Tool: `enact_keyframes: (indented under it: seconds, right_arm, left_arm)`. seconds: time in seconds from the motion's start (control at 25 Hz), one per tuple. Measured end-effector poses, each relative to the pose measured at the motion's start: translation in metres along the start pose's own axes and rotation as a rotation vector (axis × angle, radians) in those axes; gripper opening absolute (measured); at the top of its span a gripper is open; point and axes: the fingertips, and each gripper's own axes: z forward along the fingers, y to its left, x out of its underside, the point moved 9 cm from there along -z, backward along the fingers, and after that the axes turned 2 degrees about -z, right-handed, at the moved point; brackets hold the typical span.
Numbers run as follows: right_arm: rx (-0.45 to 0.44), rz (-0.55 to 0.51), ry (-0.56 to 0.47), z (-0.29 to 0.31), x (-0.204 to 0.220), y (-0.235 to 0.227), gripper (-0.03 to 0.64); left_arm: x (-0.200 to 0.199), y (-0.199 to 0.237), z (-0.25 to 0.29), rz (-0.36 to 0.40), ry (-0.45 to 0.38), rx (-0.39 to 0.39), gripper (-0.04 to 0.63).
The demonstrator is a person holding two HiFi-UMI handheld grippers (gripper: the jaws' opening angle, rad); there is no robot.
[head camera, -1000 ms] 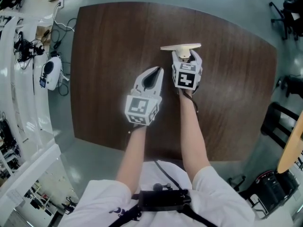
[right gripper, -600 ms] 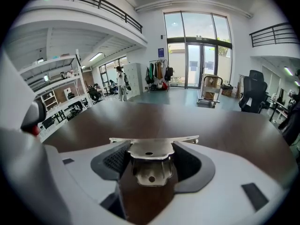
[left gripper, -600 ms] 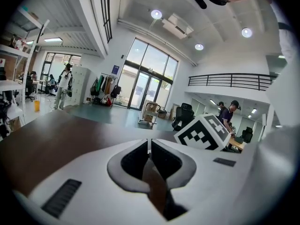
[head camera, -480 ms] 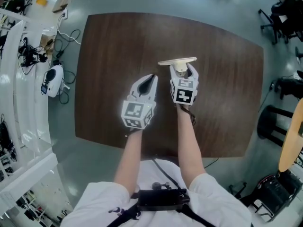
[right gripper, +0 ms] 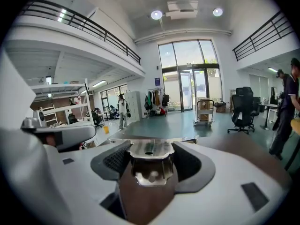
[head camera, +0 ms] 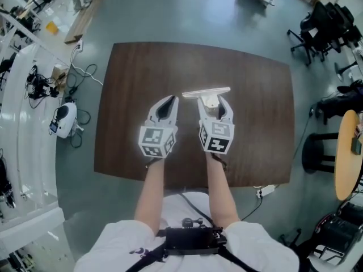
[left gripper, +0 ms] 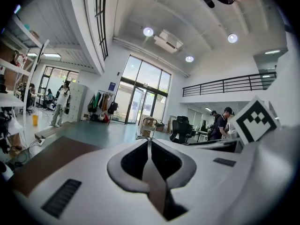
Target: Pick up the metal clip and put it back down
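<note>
Between the pads [right gripper: 112, 162] of the right gripper [head camera: 215, 103] sits the metal clip [head camera: 206, 92], gripped by its rear tab. Its long flat bar juts out just past the fingertips and lies crosswise to them. The jaws stand fairly wide, pressed on either side of the tab. In the right gripper view the clip fills the gap: a bright, mirror-like steel piece, rounded at the near end, with a small hole in its upper face and the thin bar across the front. In the head view it shows as a pale strip, slightly tilted, with a short stem running back into the gripper.

The left gripper [head camera: 168, 102] hangs just beside the right one, level with it. Its jaws are together with nothing between them, and only a thin seam shows in its own view.

Both grippers are held up over the near middle of the dark wood-grain table [head camera: 258, 106], and the clip is off the surface. The tabletop is bare all round them, with its edges well away from the clip on every side. Grey floor [head camera: 187, 16] surrounds the table. A white workbench [head camera: 22, 129] with cables runs along the left, dark chairs [head camera: 320, 24] stand at the upper right, and a round table [head camera: 347, 152] cuts in at the right edge.
</note>
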Motion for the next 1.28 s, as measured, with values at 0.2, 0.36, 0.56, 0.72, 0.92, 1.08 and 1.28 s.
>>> enact_keyframes:
  seconds: [0.2,0.36,0.56,0.72,0.92,1.08,1.28]
  right_arm:
    - [0.021,-0.019,-0.136,-0.049,-0.043,0.005,0.298]
    - [0.039,-0.028,-0.23,-0.093,-0.065,0.009,0.298]
    - [0.061,-0.041,-0.324,-0.141,-0.089,0.015,0.296]
    - [0.082,-0.046,-0.373,-0.169,-0.098,0.017,0.297]
    - [0.104,-0.06,-0.413,-0.193,-0.101,0.028,0.298]
    - [0.132,-0.077,-0.443,-0.209,-0.104,0.026,0.298]
    - [0.192,-0.077,-0.482,-0.23,-0.113,0.011,0.298]
  left_arm:
    - [-0.049,-0.022,-0.019,0.056,-0.107,0.035,0.031]
    - [-0.069,-0.045,-0.045,0.091,-0.157,0.066,0.031]
    - [-0.092,-0.067,-0.071,0.121,-0.2,0.106,0.029]
    - [-0.105,-0.082,-0.089,0.143,-0.231,0.136,0.029]
    - [-0.115,-0.093,-0.104,0.164,-0.256,0.182,0.009]
    - [-0.12,-0.106,-0.105,0.166,-0.282,0.224,0.009]
    - [-0.131,-0.123,-0.1,0.161,-0.298,0.281,0.009]
